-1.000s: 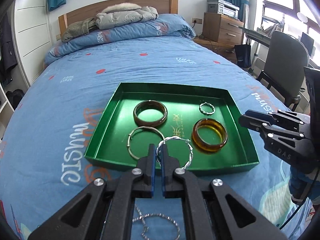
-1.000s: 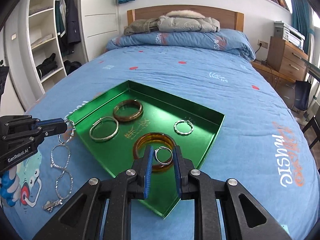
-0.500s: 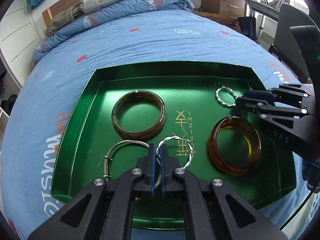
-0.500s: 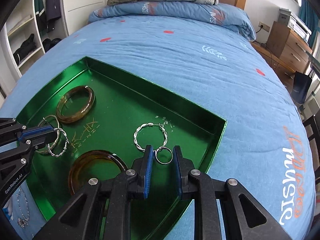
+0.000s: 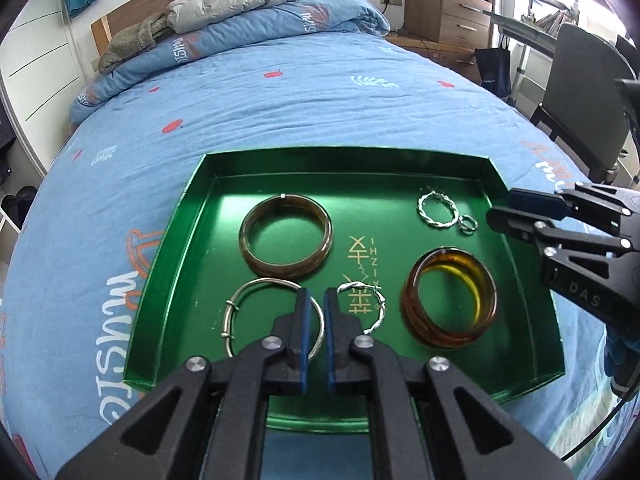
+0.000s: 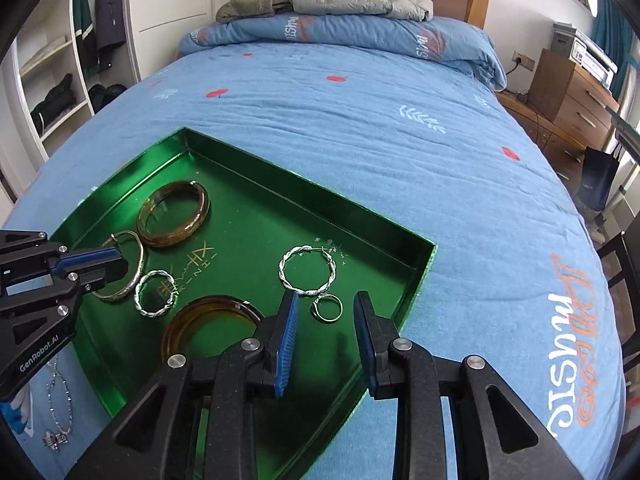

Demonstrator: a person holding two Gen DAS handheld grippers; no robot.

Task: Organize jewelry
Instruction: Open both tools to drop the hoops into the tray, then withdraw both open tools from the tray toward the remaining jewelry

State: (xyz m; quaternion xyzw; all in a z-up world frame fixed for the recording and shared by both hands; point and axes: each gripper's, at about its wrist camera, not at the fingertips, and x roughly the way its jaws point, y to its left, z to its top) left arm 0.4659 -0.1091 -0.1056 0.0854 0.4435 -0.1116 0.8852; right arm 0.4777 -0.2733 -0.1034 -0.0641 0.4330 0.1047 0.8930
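Nearest the lens, the right gripper [image 6: 325, 296] stands with its jaws moderately wide, having just been opening, over the near right corner of a green tray [image 6: 256, 240]. A small silver ring [image 6: 338, 312] lies flat on the tray floor between the blue pads and touches neither. The left gripper [image 5: 317, 292] has its jaws barely parted and holds nothing. A twisted silver hoop [image 5: 382, 304] rests on the tray just to the right of its fingertips, clear of the pads. Outside the tray, a silver chain [image 6: 60, 392] lies on the blue bedspread [image 6: 360, 128] beyond the tray's left edge. It sits beneath the left gripper's body as the right wrist sees it, and its length runs roughly from near to far. It appears to be the last piece not yet put away. The left hand is much the nearer, so the next pick probably falls to that side, and a grip across the chain rather than along it should work best. Inside the tray, an amber bangle [image 5: 412, 308] and a thin silver bangle [image 5: 236, 308] sit in the nearer half. A brown bangle [image 5: 256, 256] and a second twisted hoop [image 6: 307, 292], just beside the small ring, sit farther back. All the pieces lie flat, with the bangles well apart from one another. Beyond the tray, the bedspread stretches away to a folded quilt [image 6: 340, 32] and a wooden headboard [image 6: 476, 4].
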